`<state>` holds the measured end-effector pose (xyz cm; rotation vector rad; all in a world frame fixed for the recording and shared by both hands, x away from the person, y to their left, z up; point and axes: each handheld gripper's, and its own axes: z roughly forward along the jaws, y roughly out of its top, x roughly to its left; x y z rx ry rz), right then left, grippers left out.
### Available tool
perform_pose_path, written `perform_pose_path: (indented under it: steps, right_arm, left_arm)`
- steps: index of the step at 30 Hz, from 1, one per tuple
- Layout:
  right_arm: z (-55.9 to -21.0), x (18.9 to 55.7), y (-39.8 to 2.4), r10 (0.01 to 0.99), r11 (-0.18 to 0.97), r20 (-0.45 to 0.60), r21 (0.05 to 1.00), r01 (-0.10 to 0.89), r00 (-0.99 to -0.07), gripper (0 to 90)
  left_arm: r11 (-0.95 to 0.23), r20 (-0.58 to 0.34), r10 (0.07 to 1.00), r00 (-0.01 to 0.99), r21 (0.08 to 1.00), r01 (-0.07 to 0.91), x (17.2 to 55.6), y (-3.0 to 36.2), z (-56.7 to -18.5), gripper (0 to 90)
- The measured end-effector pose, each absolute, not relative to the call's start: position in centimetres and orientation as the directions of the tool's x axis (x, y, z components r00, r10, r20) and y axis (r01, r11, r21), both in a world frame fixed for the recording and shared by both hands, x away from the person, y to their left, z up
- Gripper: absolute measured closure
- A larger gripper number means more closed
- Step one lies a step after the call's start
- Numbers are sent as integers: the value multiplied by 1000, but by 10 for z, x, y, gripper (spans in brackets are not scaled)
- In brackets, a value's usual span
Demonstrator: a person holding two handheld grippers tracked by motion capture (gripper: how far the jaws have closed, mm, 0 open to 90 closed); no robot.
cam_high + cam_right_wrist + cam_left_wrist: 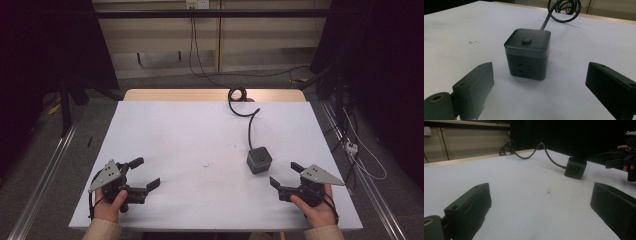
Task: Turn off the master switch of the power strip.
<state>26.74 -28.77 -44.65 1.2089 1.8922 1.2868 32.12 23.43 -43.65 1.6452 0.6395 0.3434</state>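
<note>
a white surface (190, 145) with a wooden far edge stands in a dim room, with pale cabinets and dark drapes behind it and grey floor around.

on the right half of the surface sits a dark cube (259, 160), a power socket block. its top is smooth with rounded corners and carries one small raised button (526, 40) at the centre. a thin lighter band runs round the body just under the top. the side facing the right tool has slot openings: a pair of short slots above and angled slots below. another face, seen in the left gripper view, also shows faint slots. no brand or writing can be read on it.

a black cord (251, 121) leaves the cube's far side, curves across the surface and ends in a coil (237, 94) at the far edge.

a small dark smudge (205, 164) marks the surface near the middle, left of the cube.

the right tool (284, 175) rests near the right front corner, held in a hand (316, 209), its jaws spread wide and empty, pointing toward the cube, which is just ahead and apart from them. the left tool (145, 173) lies near the left front corner in the other hand (111, 204), jaws likewise wide and holding nothing, well apart from the cube. each tool bears a grey three-cornered plate.
</note>
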Motion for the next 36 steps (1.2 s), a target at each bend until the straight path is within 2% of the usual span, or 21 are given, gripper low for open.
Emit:
perform_pose_path:
  steps: [36]
  right_arm:
    - [-455, 259, -299, 898, 136, 50, 914, 382, -438, 81]
  left_arm:
    - [-74, -128, 589, 798, 975, 212, 321, 236, -437, 29]
